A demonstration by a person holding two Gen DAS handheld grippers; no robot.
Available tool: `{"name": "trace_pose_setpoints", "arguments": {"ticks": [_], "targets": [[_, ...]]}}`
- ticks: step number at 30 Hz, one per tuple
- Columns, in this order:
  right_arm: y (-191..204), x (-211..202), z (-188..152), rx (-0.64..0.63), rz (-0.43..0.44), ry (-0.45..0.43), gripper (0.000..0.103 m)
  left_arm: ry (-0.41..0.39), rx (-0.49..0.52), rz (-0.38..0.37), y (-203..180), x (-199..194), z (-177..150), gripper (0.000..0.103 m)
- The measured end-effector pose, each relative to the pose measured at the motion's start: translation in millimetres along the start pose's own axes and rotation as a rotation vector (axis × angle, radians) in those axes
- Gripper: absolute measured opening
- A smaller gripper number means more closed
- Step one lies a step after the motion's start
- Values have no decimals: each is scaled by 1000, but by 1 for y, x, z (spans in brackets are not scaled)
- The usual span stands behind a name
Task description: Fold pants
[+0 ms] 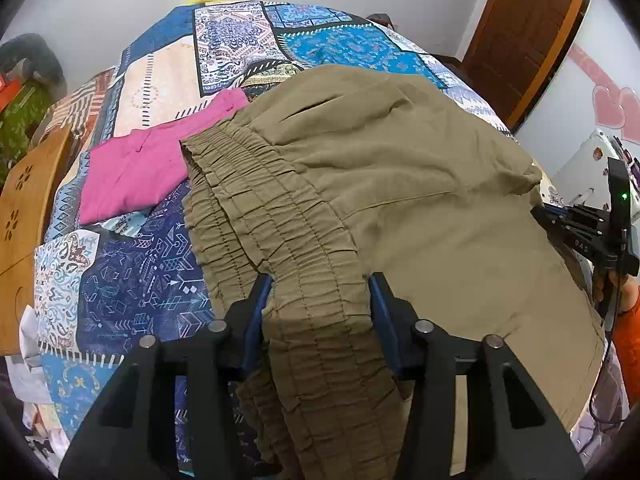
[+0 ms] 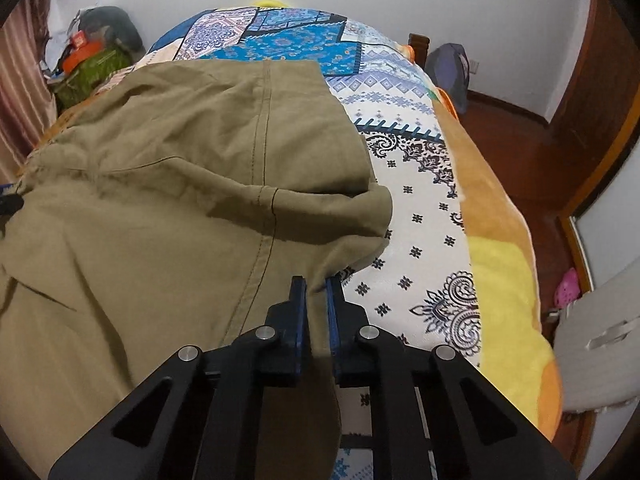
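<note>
Khaki pants [image 1: 400,168] lie on a patchwork bedspread [image 1: 132,272], already doubled over w/ the elastic waistband [image 1: 256,216] toward the left side of the bed and the near part draping off the near edge. Left gripper [image 1: 320,284] straddles the gathered waistband: fingers part-way spread, band bunched between them and touching both pads; firm pinch or loose contact cannot be told. Right gripper [image 2: 316,284] is pressed nearly together on a thin fold at the pants' right edge, cloth caught between the pads. A folded pink garment [image 1: 136,172] sits just beside the waistband, partly under it. Judgement: step in hand is the grasp, both near corners being secured ahead of a further fold. Next move calls for the left side to finish clamping, then both lifted together at even height and carried toward the far edge, keeping the cloth taut so layers don't slide, and clear of the pink item.
</note>
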State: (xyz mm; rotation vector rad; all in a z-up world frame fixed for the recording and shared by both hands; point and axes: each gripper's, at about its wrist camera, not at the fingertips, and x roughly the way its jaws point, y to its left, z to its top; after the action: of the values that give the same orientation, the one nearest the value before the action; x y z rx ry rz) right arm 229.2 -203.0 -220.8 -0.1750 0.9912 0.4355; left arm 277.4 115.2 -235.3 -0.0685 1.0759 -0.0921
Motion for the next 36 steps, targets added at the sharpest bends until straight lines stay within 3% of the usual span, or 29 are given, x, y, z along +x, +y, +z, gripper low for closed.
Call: {"name": "trace_pose_setpoints", "arguments": {"ticks": [10, 13, 19, 21, 23, 28, 32, 35, 36], "targets": [[-4, -3, 5, 55, 9, 18, 9, 3, -30, 19, 8, -7, -10, 47], [-4, -12, 5, 44, -27, 16, 9, 0, -25, 34, 7, -15, -12, 51], [-9, -35, 16, 47, -53, -56, 23, -52, -66, 25, 13, -36, -1, 58], [-12, -38, 25, 62, -37, -86, 39, -74, -87, 31, 17, -37, 9, 62], [-14, -36, 35, 75, -26, -117, 48, -81, -96, 46, 21, -33, 19, 64], [-15, -12, 60, 67, -5, -134, 49, -31, -126, 31, 34, -4, 40, 64], [-19, 26, 74, 86, 63, -73, 49, 27, -147, 37, 43, 23, 44, 64], [-20, 47, 74, 95, 121, -18, 49, 10, -143, 39, 41, 27, 45, 65], [-19, 52, 74, 90, 127, -16, 44, 5, -137, 40, 40, 27, 46, 65]]}}
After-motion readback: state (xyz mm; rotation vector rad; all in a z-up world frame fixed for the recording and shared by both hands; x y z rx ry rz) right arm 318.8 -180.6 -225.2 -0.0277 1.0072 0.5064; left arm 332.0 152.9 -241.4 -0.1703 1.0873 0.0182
